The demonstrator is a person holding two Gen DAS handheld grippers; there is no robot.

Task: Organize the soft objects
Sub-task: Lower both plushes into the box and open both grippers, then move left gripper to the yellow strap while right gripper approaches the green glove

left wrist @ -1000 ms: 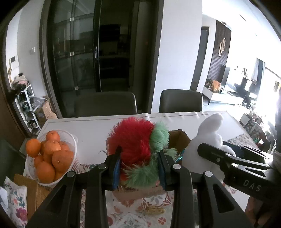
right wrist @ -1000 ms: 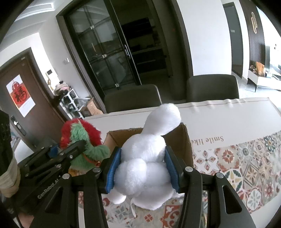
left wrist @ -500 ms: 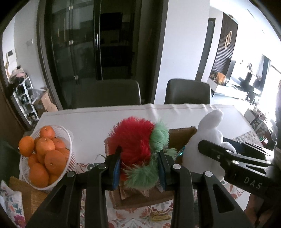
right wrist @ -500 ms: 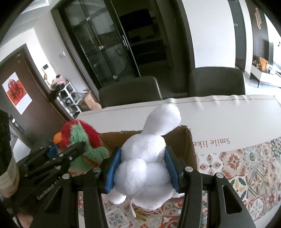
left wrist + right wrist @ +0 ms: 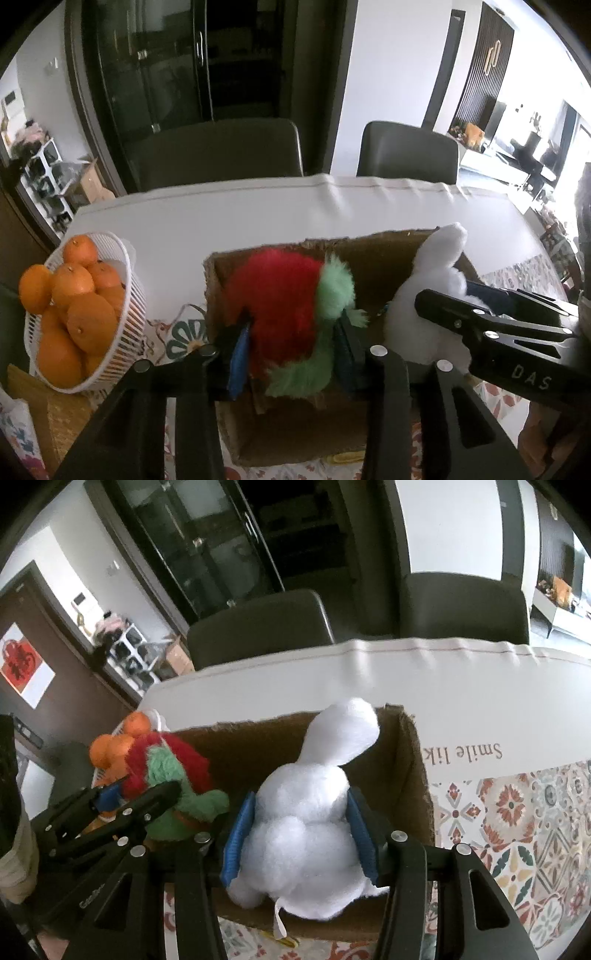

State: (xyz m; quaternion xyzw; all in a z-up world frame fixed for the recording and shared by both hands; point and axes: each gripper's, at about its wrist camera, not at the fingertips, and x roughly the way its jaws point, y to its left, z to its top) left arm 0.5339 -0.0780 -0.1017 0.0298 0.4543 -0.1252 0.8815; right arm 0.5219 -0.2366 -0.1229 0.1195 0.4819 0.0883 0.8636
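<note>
Fingers point(image 5: 240, 834) on white plush point(image 5: 310, 830), right-wrist only.

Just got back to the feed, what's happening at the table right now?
A person is lowering two plush toys into the cardboard box, one per gripper. The left gripper has the red and green plush between its fingers, and its jaws have just been opening. The right gripper is clamped on the white plush, which hangs over the box's right side. A basket of oranges sits to the left, untouched.
</note>
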